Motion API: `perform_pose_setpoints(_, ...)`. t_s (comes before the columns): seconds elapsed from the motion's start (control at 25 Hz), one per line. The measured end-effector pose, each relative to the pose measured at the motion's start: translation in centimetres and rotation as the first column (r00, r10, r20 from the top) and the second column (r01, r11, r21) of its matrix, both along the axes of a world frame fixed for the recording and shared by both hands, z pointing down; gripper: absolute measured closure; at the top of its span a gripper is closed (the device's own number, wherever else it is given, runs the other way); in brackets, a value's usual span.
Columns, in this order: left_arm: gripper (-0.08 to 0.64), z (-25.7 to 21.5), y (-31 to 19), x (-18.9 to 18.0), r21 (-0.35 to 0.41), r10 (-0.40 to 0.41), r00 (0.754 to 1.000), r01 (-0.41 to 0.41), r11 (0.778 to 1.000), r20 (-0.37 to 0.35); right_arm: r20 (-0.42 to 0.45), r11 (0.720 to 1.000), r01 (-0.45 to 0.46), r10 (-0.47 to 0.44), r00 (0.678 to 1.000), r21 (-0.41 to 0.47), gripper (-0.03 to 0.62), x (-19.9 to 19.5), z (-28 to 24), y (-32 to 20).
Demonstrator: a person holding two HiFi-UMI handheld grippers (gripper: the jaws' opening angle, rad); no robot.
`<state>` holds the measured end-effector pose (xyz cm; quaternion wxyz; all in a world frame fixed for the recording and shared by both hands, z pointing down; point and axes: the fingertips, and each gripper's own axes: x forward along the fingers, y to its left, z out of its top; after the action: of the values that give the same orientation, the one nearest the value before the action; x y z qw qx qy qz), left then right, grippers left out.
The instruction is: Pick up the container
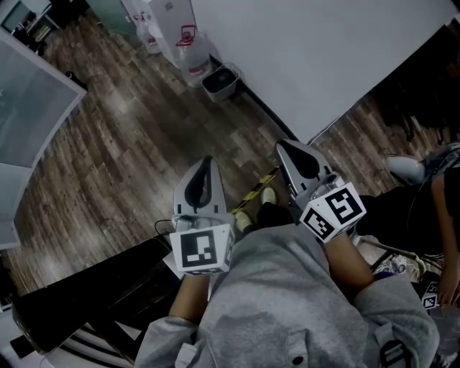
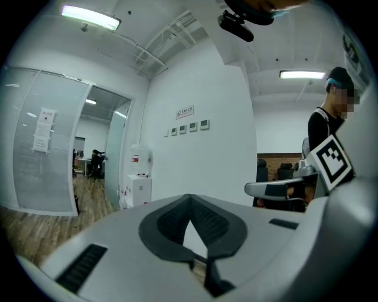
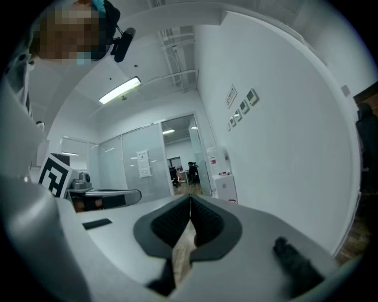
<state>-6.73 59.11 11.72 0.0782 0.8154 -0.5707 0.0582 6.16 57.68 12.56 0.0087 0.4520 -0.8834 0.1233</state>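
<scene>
Closed hand-held grippers (image 1: 208, 165) (image 1: 284, 149); grey bin (image 1: 219, 83) beyond

Dark wood-plank floor (image 1: 129, 144), white wall (image 1: 323, 50), glass partition (image 2: 41, 141), ceiling strip light (image 2: 91, 17), waste bin (image 1: 221, 81) by wall.

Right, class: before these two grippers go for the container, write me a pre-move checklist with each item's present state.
1. Left gripper empty: ok, jaws together on nothing.
2. Right gripper empty: ok, jaws together on nothing.
3. Jaws open for a grasp: not ok, both shut.
4. Container in sight: cannot tell; only a small bin stands by the wall.
5. Grippers apart from each other: ok.
</scene>
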Motion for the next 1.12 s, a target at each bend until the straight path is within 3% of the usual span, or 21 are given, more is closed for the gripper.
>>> perform_pose_setpoints(0.64, 0.546, 0.7, -2.5, -1.8, 0.022, -0.010, 1.000, 0.009, 1.000, 0.009, -0.013, 0.998, 0.035, -0.034, 0.999, 0.044, 0.566, -2.3, 0.0, -3.0)
perform_pose_setpoints(0.88, 0.546, 1.0, -6.8, -1.1, 0.021, -0.011, 1.000, 0.010, 1.000, 0.015, -0.011, 0.999, 0.038, -0.037, 0.999, 0.033, 0.566, -1.5, 0.7, -7.4)
perform_pose_setpoints(1.12, 0.546, 2.1, -13.8, -0.1, -0.009, -0.022, 0.999, 0.022, 1.000, 0.029, 0.012, 0.999, 0.054, -0.054, 0.998, 0.005, 0.566, -0.2, 2.0, -14.9)
